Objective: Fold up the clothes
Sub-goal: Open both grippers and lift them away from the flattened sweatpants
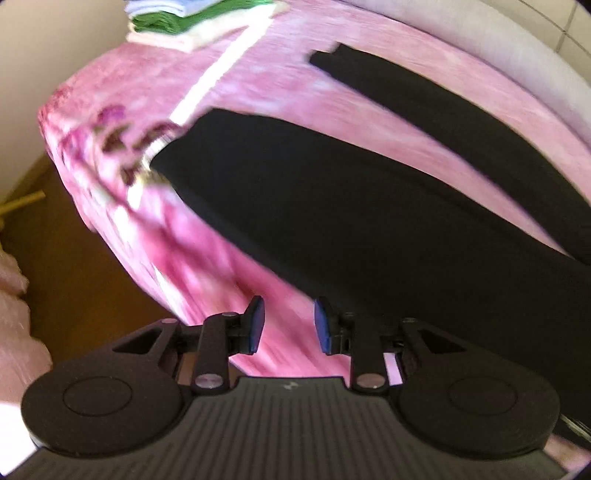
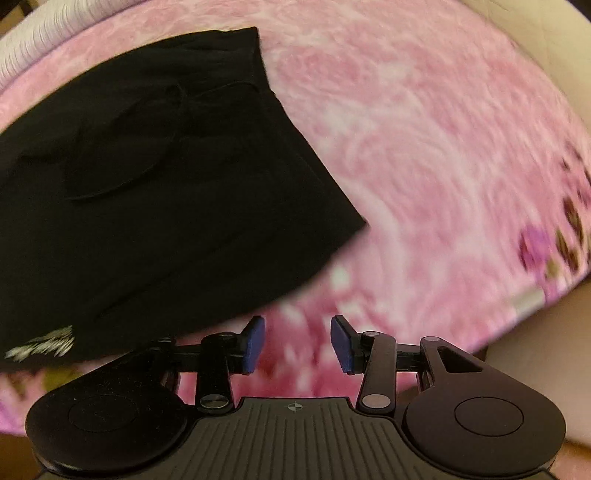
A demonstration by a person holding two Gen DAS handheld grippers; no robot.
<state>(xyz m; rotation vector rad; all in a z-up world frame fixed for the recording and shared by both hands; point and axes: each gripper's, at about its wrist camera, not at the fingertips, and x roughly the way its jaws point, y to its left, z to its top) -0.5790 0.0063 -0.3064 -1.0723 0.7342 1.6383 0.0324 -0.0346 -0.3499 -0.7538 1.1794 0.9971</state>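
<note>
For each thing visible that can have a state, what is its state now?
Left tool: open, holding nothing.
Right tool: open, holding nothing.
Black fabric garment: spread flat on the pink floral blanket, not yet folded.
Stack of green and white clothes: folded, piled.

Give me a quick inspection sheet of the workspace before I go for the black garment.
Surface: pink floral bedspread, blurred by motion.
Job's things: black garment spread flat, two long legs in the left wrist view; white print near one edge.
Clutter: stack of folded clothes at the far corner.
Grippers: left gripper open, empty, over the bedspread; right gripper open, empty, beside the garment's edge.
Cables: nothing seen.
Surroundings: brown floor, light wall, pale fabric at the left.
</note>
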